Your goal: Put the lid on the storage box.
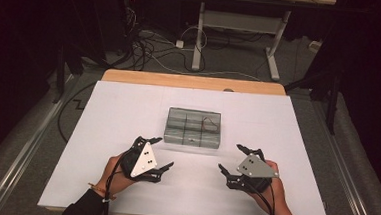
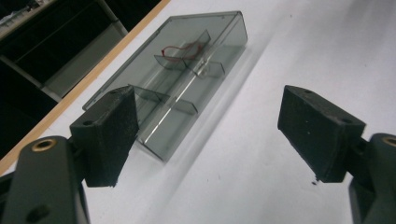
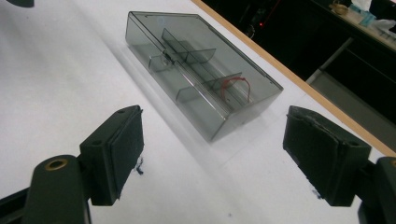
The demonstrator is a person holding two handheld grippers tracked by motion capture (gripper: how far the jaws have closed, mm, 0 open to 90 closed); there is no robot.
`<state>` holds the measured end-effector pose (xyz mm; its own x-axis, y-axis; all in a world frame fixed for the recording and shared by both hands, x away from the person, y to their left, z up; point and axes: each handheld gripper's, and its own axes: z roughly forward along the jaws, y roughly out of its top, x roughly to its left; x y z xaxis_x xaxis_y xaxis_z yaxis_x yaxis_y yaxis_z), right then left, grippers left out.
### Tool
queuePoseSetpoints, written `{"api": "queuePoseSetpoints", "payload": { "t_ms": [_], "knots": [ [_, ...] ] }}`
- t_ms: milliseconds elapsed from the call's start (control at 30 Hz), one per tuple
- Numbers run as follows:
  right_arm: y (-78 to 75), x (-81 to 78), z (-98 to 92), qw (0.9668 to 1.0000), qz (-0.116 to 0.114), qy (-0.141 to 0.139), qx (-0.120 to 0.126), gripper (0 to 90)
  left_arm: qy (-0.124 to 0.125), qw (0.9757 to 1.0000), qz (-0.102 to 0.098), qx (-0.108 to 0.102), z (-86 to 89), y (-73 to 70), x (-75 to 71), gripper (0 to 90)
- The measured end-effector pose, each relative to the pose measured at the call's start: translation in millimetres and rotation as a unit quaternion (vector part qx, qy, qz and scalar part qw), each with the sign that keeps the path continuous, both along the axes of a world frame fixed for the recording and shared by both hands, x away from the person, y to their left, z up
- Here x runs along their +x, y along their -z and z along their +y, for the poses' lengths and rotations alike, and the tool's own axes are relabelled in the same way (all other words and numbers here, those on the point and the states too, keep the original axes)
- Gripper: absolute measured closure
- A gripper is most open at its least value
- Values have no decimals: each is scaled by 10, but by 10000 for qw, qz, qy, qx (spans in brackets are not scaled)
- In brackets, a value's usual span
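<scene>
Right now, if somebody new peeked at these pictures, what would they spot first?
Probably the smoky clear box with dividers, sitting in the middle of the white table, with a thin red loop in its far right compartment. Next, the left gripper and right gripper, both open, resting apart from the box on its near side.

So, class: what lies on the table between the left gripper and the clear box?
Nothing: in the high view, bare white table separates the left gripper from the clear box. The left gripper view shows the same.
</scene>
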<state>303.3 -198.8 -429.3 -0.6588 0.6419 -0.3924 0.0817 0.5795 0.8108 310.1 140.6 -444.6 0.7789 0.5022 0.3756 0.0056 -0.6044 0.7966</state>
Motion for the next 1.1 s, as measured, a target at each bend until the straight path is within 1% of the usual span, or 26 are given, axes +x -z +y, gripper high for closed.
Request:
{"api": "queuePoseSetpoints", "payload": {
  "t_ms": [67, 133, 200, 233, 267, 400, 533, 567, 800, 1000, 1067, 1100],
  "knots": [
    [13, -10, -37, 10000, -6, 13, -27, 209, 18, 10000, -9, 88, 53, 14, -11, 201],
    [28, -11, -78, 10000, 13, 59, -60, 209, -36, 10000, 51, -35, 90, 51, -16, 202],
    [43, -14, -117, 10000, 44, 68, -29, 209, -111, 9996, 155, -222, 125, 90, -27, 201],
    [51, -19, -134, 9999, 46, 90, -35, 209, -144, 9993, 160, -317, 138, 108, -29, 201],
    [60, -24, -150, 9999, 51, 104, -41, 209, -167, 9991, 156, -360, 156, 121, -33, 201],
    [96, -45, -219, 9998, 75, 152, -57, 209, -213, 9996, 111, -168, 256, 148, -50, 201],
    [127, -54, -297, 9996, 140, 224, -29, 209, -256, 9995, 145, -115, 325, 192, -70, 201],
    [134, -58, -315, 9996, 139, 227, -28, 209, -240, 9996, 110, 81, 358, 187, -68, 201],
    [174, -72, -399, 9994, 139, 318, -14, 209, -321, 9992, 171, 167, 444, 268, -95, 201],
    [220, -86, -452, 9992, 155, 351, -56, 209, -423, 9987, 235, 165, 532, 322, -110, 201],
    [229, -92, -473, 9992, 153, 376, -69, 209, -460, 9985, 240, 200, 559, 336, -120, 201],
    [233, -96, -487, 9992, 144, 379, -70, 209, -470, 9984, 255, 179, 569, 347, -125, 201]
  ]
}}
